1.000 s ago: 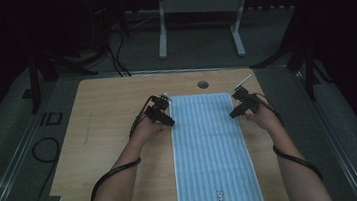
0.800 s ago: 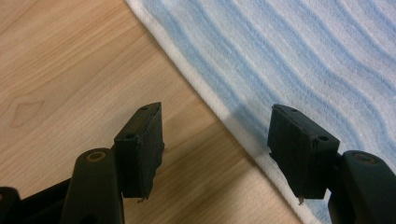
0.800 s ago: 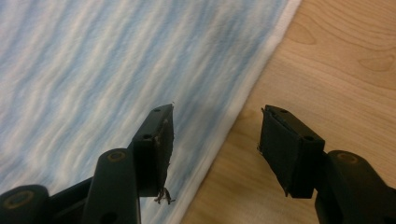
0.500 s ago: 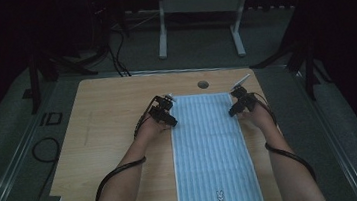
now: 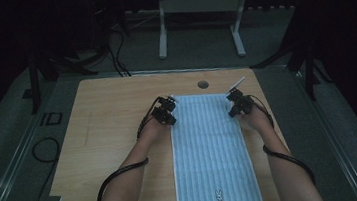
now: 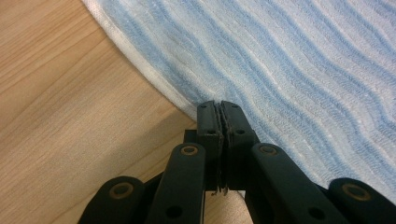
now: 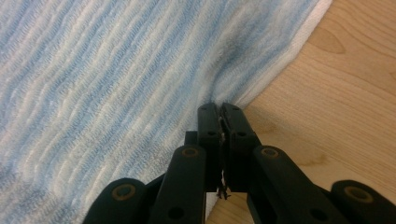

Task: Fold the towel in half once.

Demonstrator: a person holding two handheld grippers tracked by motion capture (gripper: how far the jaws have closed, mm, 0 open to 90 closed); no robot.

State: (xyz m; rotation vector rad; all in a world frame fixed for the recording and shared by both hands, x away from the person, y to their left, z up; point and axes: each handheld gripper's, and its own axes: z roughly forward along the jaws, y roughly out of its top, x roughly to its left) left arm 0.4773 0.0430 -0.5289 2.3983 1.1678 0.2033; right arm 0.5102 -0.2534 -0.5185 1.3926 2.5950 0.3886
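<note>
High view shows the blue striped towel (image 5: 211, 152) lying lengthwise on the wooden table (image 5: 105, 138), with the left gripper (image 5: 167, 112) and right gripper (image 5: 237, 105), having just closed, each pinching a long edge near its far corners.

A towel (image 5: 211, 152) lies on the table's (image 5: 105, 138) right half.

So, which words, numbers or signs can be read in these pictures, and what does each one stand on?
"ID": on the grey floor left of the table, at.
Small dark marks beside a rabbit figure at the near end of the striped towel: too small to read.
Nothing else legible.
</note>
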